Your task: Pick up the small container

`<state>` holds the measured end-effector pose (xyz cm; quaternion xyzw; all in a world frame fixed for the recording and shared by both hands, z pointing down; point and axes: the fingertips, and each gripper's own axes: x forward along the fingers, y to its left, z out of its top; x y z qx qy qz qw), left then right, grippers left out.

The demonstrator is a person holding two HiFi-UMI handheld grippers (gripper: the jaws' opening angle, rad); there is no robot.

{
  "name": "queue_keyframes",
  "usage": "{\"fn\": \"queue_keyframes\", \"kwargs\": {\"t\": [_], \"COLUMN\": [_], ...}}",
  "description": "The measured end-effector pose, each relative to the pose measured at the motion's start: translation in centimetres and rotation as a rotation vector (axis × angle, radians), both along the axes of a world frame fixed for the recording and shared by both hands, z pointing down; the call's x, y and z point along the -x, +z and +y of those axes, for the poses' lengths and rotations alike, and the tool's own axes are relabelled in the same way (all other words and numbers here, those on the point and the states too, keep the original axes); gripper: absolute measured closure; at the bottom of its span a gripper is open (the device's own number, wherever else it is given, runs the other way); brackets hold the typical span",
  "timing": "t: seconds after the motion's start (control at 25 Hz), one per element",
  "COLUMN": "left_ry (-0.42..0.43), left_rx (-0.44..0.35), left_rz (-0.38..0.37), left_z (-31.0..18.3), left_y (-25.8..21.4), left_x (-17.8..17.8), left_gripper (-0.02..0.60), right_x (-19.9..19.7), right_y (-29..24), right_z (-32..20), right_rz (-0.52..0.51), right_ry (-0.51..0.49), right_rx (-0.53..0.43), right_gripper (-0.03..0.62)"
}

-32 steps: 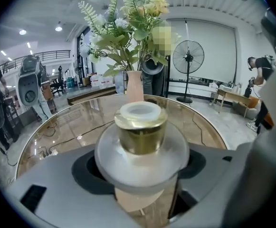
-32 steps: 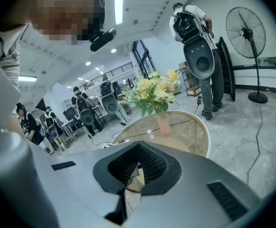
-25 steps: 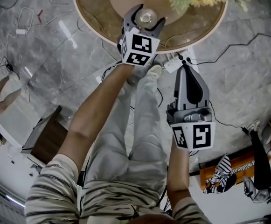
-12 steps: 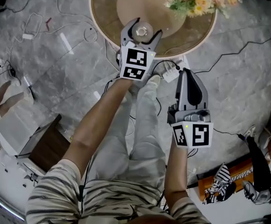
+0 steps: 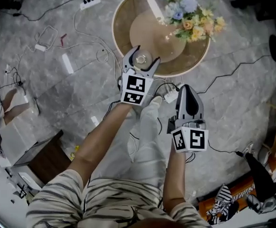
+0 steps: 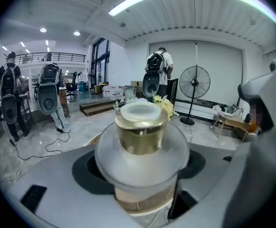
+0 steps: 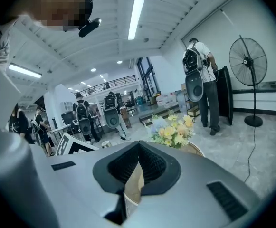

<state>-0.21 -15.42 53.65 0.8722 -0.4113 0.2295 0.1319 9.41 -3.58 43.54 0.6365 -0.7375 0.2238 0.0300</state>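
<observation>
Round desk's (image 5: pixel 195 63) near edge: left hand-held gripper (image 5: pixel 146 54) clamps the small container (image 5: pixel 141 60); right hand-held gripper (image 5: pixel 187 88) hangs closed over grey floor (image 5: pixel 76 96).

No word, number or brand can be read in any of the views. The only printed marks are the black-and-white square patterns on the cube (image 5: pixel 135 90) of the left gripper (image 5: pixel 145 57) and on the cube (image 5: pixel 190 140) of the right gripper (image 5: pixel 185 87) — these are coded squares, not letters or digits. The things in the room behind are too small and too blurred to show any writing.
</observation>
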Motion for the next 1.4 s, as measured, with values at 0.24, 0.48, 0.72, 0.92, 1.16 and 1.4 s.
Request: {"fn": "queue_keyframes", "kwargs": {"t": [0.24, 0.48, 0.72, 0.92, 1.16, 1.4], "left_ry": [-0.012, -0.047, -0.061, -0.041, 0.0, -0.006], "left_rx": [-0.025, -0.058, -0.099, -0.141, -0.205, -0.244], "left_rz": [0.016, 0.06, 0.094, 0.119, 0.12, 0.14], "left_z": [2.0, 3.6, 5.6, 6.3, 7.6, 8.4], "left_y": [-9.7, -19.2, -27.5, -32.8, -37.2, -39.6], "left_x": [2.7, 4.3, 5.5, 6.0, 6.5, 7.7], "left_gripper": [0.252, 0.252, 0.252, 0.252, 0.252, 0.252], "right_x": [1.6, 3.0, 4.3, 5.0, 4.6, 5.3], "right_y": [-7.9, -15.0, -21.0, -25.4, -28.7, -30.9], "right_z": [0.0, 0.4, 1.3, 0.7, 0.8, 0.8], "right_rz": [0.021, 0.035, 0.048, 0.04, 0.064, 0.074], "right_ry": [-0.006, -0.041, -0.081, -0.086, -0.105, -0.117], "right_rx": [-0.05, -0.083, -0.118, -0.165, -0.213, -0.266], "right_gripper": [0.586, 0.588, 0.588, 0.589, 0.589, 0.589]}}
